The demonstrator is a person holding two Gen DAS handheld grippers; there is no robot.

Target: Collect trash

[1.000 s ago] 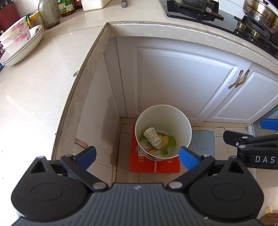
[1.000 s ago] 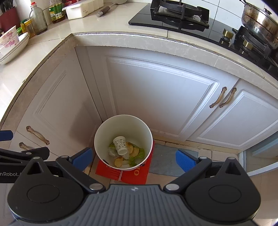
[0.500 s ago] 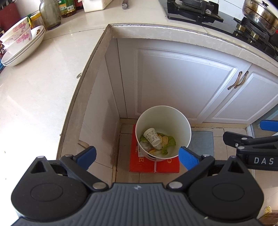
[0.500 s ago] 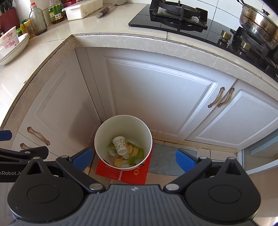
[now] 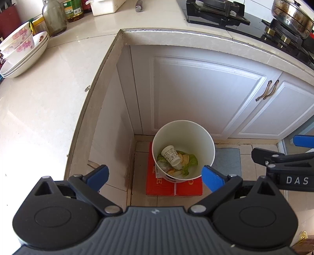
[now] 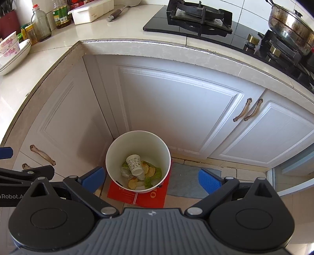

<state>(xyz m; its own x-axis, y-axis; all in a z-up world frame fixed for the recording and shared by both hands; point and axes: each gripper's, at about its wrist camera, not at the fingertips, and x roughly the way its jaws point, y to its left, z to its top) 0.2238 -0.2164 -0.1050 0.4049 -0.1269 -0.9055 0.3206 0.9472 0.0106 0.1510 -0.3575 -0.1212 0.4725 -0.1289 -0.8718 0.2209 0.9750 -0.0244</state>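
A white trash bin (image 5: pixel 204 137) (image 6: pixel 157 145) stands on the floor in the cabinet corner, on red cardboard (image 5: pixel 164 188) (image 6: pixel 149 198). Inside it lie a white paper cup (image 5: pixel 171 155) (image 6: pixel 134 164), green leaves and yellow peels. My left gripper (image 5: pixel 155 175) is open and empty, high above the bin. My right gripper (image 6: pixel 151 179) is open and empty too, also above the bin. Each gripper shows at the edge of the other's view.
A pale countertop (image 5: pixel 39 109) runs on the left with stacked bowls (image 5: pixel 21 53), bottles (image 5: pixel 54 17) and a white box (image 6: pixel 90 11). A gas stove (image 6: pixel 198 17) with a pot (image 6: pixel 290 25) is at the back right. White cabinet doors (image 6: pixel 176 106) stand behind the bin. A grey mat (image 6: pixel 182 184) lies beside it.
Both grippers have drifted slightly, so the counter and bin shift a little to the right in the left wrist view. Both stay open and empty.
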